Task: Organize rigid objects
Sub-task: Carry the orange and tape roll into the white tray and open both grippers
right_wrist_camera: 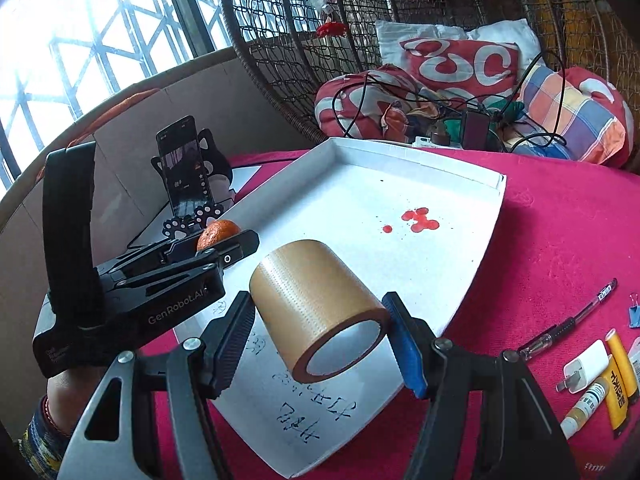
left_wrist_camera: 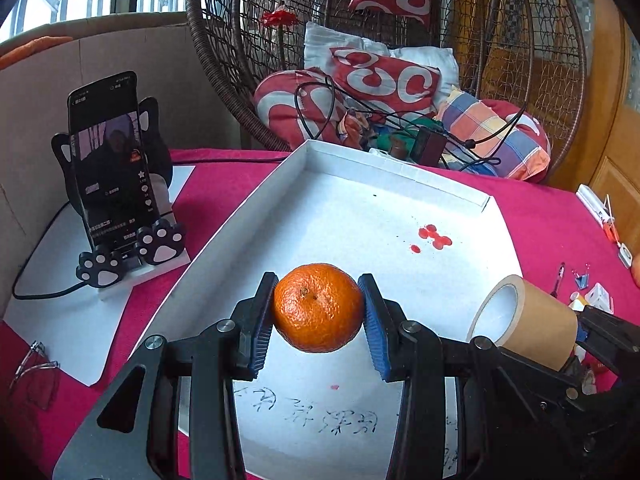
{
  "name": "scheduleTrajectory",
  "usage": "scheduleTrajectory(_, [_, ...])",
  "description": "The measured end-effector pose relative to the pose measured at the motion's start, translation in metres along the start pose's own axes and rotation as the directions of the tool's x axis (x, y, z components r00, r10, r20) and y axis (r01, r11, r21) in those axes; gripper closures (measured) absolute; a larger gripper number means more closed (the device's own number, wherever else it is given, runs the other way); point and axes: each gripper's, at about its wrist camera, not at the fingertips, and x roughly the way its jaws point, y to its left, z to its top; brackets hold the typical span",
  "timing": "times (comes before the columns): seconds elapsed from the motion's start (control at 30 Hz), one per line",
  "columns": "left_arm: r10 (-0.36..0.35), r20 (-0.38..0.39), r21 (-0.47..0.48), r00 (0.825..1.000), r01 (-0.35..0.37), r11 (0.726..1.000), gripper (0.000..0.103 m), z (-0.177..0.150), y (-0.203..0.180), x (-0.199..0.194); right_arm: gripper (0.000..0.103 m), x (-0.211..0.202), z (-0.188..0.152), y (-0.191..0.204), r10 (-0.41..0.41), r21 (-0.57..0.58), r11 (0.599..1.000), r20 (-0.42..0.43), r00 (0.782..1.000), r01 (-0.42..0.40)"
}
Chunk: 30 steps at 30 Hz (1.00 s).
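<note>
- Right now my left gripper point(left_wrist_camera: 319, 312) has its jaws closed on a mandarin orange point(left_wrist_camera: 318, 307), one blue pad pressed against each side of the fruit, stem scar facing the camera.
- Beneath those jaws lies the floor of a shallow white cardboard tray point(left_wrist_camera: 392, 160); the orange is held above it, near the tray's close end.
- My right gripper point(right_wrist_camera: 320, 332) has its jaws set wider, clamped on a roll of brown tape point(right_wrist_camera: 316, 308). The roll lies across the jaws with its open core facing me, also above the tray.
- From the right wrist view, the left gripper sits just to the left of these jaws, the orange peeking out beyond its fingers.
- Ahead of both pairs of jaws, red blotches point(left_wrist_camera: 434, 238) stain the tray floor; handwritten black characters point(left_wrist_camera: 332, 420) sit on it under the left jaws.
- Left of the left jaws, a phone point(left_wrist_camera: 110, 160) stands upright in a black cat-paw stand point(left_wrist_camera: 132, 252).
- Right of the right jaws, on the pink tablecloth point(right_wrist_camera: 560, 220), lie a pen point(right_wrist_camera: 568, 320), a white charger plug point(right_wrist_camera: 584, 368) and small yellow tubes point(right_wrist_camera: 620, 380).
- Beyond the tray stands a wicker hanging chair point(left_wrist_camera: 224, 80) filled with red-and-white cushions point(left_wrist_camera: 384, 80).
</note>
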Motion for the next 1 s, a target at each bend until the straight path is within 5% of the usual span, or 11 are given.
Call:
scheduleTrajectory(0.5, [-0.020, -0.018, -0.014, 1.000, 0.020, 1.000, 0.062, 0.005, -0.002, 0.016, 0.036, 0.020, -0.002, 0.007, -0.081, -0.070, 0.994, -0.011, 0.997, 0.080])
scheduleTrajectory(0.63, [-0.012, -0.020, -0.033, 1.000, 0.011, 0.999, 0.061, 0.003, 0.000, 0.016, 0.021, 0.013, -0.010, 0.011, -0.138, -0.104, 0.984, 0.049, 0.989, 0.142])
scheduleTrajectory(0.67, [-0.010, -0.015, -0.043, 1.000, 0.010, 0.999, 0.056, 0.003, 0.001, 0.015, 0.018, 0.009, -0.011, 0.013, -0.144, -0.109, 0.983, 0.063, 0.988, 0.150])
scheduleTrajectory(0.77, [0.016, 0.035, -0.071, 0.999, -0.013, 0.997, 0.000, 0.004, 0.004, 0.004, 0.000, -0.006, -0.012, 0.014, -0.134, -0.105, 0.984, 0.111, 0.985, 0.146])
scheduleTrajectory(1.0, [0.030, 0.096, -0.126, 0.995, -0.018, 0.992, 0.000, 0.001, 0.006, -0.017, 0.000, -0.035, -0.016, 0.016, -0.143, -0.104, 0.981, 0.197, 0.970, 0.166])
